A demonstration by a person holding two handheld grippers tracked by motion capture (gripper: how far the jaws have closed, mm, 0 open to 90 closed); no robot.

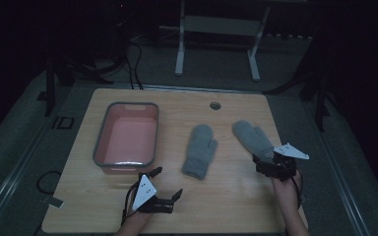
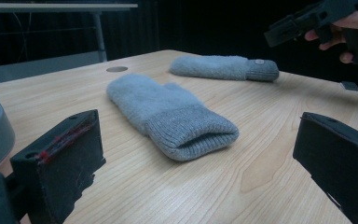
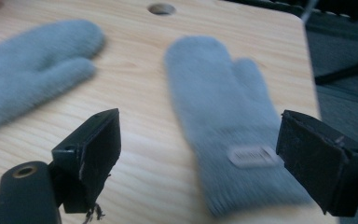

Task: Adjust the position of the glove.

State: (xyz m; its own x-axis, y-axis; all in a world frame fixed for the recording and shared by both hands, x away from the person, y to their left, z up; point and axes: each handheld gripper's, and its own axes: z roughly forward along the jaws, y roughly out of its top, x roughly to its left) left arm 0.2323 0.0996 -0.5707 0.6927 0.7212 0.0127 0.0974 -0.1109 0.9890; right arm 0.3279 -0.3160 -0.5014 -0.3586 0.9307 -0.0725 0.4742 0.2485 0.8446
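- Right gripper (image 3: 198, 154) is spread wide, jaws either side of the right mitten's (image 3: 223, 121) cuff
- Left gripper (image 1: 167, 183) also gaping, holding nothing, near the pink tub (image 1: 98, 147)
- Other mitten (image 1: 200, 150) lies mid-table

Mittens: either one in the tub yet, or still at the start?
Nothing done: both mittens lie on the table, the pink tub empty. In hand: the right hand-held gripper open over the right mitten cuff. Left: the left mitten; the left hand-held gripper is open, apart.
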